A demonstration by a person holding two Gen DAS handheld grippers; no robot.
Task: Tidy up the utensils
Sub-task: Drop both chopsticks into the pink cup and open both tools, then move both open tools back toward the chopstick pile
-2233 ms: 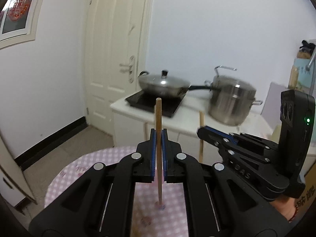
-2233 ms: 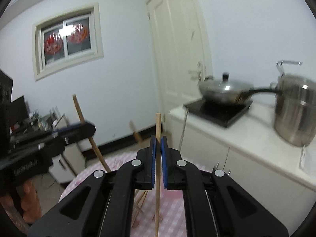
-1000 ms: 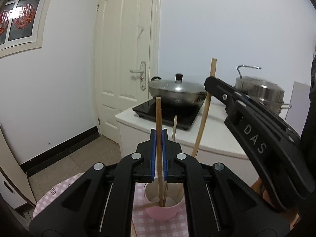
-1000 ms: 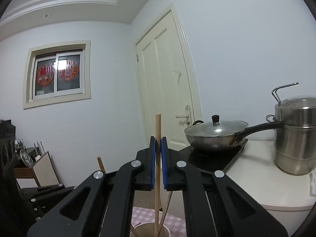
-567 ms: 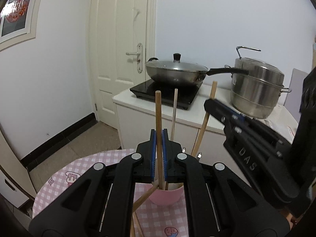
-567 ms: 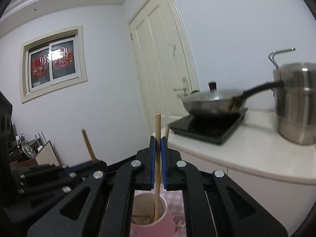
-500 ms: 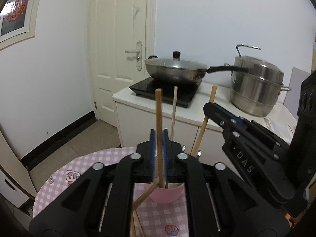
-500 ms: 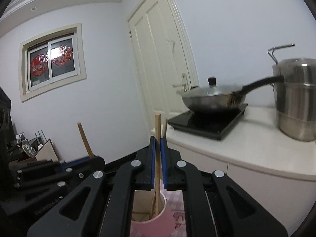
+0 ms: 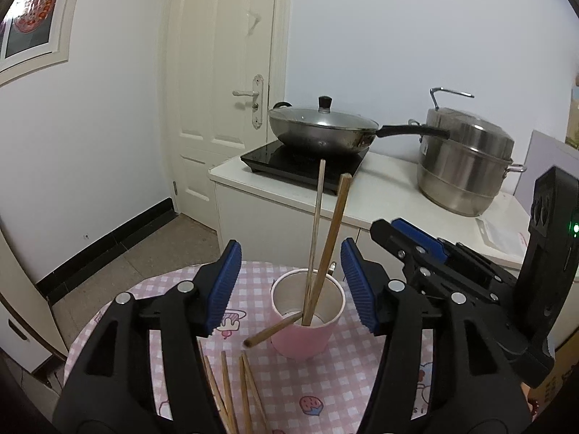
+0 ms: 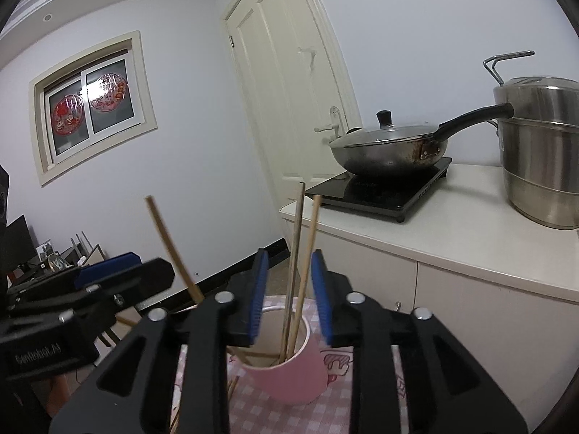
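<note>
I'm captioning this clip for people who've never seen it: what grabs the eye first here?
The pink cup on the checked tablecloth, with wooden chopsticks leaning out of it between the opening blue-padded left tongs. Behind it, a lidded wok sits on a black hob beside a tall steel steamer pot. More chopsticks lie loose on the cloth in front.

Pale walls (image 9: 380, 36), cream panelled door (image 9: 224, 72) with lever handle. Window (image 10: 90, 105) with red round decorations high on wall. Black skirting along speckled floor (image 9: 144, 249). White cabinet (image 9: 282, 224) bears black induction hob (image 9: 307, 161), lidded wok (image 9: 322, 132), steel steamer pot (image 9: 466, 166).
</note>
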